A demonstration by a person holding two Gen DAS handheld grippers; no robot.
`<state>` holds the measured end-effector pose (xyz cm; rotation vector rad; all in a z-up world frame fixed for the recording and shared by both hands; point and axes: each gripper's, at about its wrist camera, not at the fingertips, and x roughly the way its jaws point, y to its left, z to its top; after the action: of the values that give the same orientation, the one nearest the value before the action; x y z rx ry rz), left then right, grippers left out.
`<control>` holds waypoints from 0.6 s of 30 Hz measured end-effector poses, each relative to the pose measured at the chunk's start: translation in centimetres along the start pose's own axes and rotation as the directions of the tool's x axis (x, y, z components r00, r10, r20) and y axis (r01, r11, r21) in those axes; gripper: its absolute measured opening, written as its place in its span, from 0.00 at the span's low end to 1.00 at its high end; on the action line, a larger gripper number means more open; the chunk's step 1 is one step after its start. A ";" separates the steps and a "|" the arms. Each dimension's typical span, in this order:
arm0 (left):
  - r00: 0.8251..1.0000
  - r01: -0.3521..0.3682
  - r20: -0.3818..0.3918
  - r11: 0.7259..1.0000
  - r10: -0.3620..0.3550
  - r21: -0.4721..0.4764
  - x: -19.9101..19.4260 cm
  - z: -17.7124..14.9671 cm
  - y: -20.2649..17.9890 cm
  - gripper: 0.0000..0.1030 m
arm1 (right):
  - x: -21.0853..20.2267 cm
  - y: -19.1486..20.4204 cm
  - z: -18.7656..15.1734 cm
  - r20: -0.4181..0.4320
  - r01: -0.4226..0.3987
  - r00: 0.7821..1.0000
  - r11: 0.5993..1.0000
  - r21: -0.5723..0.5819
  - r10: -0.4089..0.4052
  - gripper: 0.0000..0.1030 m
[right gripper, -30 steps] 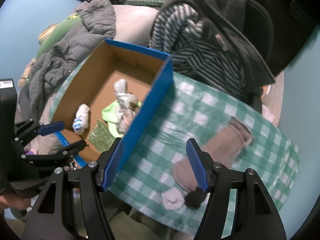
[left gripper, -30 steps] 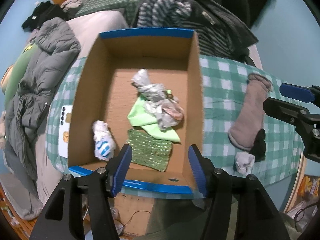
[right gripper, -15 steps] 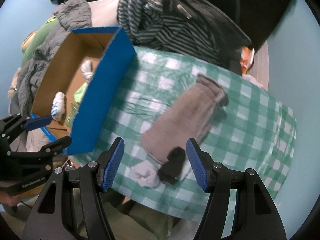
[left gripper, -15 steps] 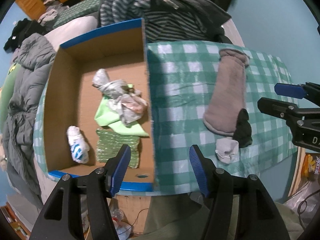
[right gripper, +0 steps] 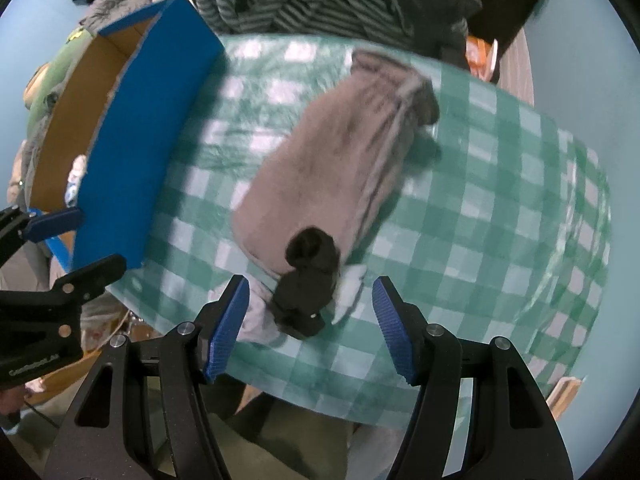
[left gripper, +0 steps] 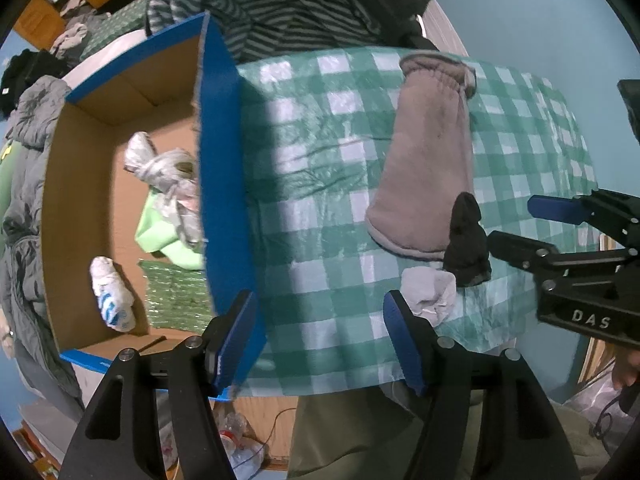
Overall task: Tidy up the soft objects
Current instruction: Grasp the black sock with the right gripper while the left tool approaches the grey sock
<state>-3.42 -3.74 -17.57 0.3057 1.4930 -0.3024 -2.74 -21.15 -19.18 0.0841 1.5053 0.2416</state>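
A blue-sided cardboard box (left gripper: 224, 184) stands on a green checked tablecloth (left gripper: 320, 168) and holds a rolled white sock (left gripper: 110, 294), a light green cloth (left gripper: 160, 236), a folded green cloth (left gripper: 176, 296) and grey crumpled fabric (left gripper: 166, 168). To its right lie a long taupe fleece piece (left gripper: 428, 152), a black sock (left gripper: 466, 240) and a pale grey sock (left gripper: 430, 292). My left gripper (left gripper: 318, 336) is open above the table's near edge. My right gripper (right gripper: 310, 326) is open, just short of the black sock (right gripper: 310, 276) and the taupe piece (right gripper: 340, 160).
Striped and dark garments (left gripper: 280, 4) are heaped behind the box. A grey puffer jacket (left gripper: 24, 184) lies left of it. A blue wall (left gripper: 540, 12) is at the right. The right gripper shows in the left wrist view (left gripper: 560, 224).
Both grippers have swung to the right, away from the box and toward the socks and taupe piece. The right gripper has come closer to the black sock. Both stayed open.
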 end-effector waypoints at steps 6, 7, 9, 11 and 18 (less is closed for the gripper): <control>0.999 0.008 -0.042 1.000 -0.008 0.016 1.9 -0.4 -1.3 0.66 | 2.0 -0.2 -0.6 -0.025 -0.020 0.999 1.000 0.001 0.020 0.63; 0.999 0.013 -0.049 1.000 -0.012 0.014 2.3 -0.5 -1.5 0.66 | 2.2 -0.1 -0.6 -0.027 -0.022 0.999 1.000 0.000 0.022 0.63; 0.998 0.019 -0.064 1.000 -0.019 0.008 3.0 -0.6 -1.7 0.66 | 2.7 0.1 -0.6 -0.030 -0.023 0.999 1.000 -0.004 0.022 0.63; 0.997 0.022 -0.070 1.000 -0.022 0.003 3.4 -0.8 -1.7 0.66 | 3.3 0.4 -0.5 -0.038 -0.023 0.999 1.000 -0.011 0.022 0.63; 0.996 0.035 -0.084 0.999 -0.038 -0.037 4.6 -1.0 -1.5 0.66 | 5.6 0.8 -0.7 -0.070 -0.012 0.997 1.000 -0.016 0.011 0.45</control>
<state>-4.63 -4.75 -22.22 0.2651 1.5872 -0.2948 -3.21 -19.29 -24.52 0.0719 1.5725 0.2683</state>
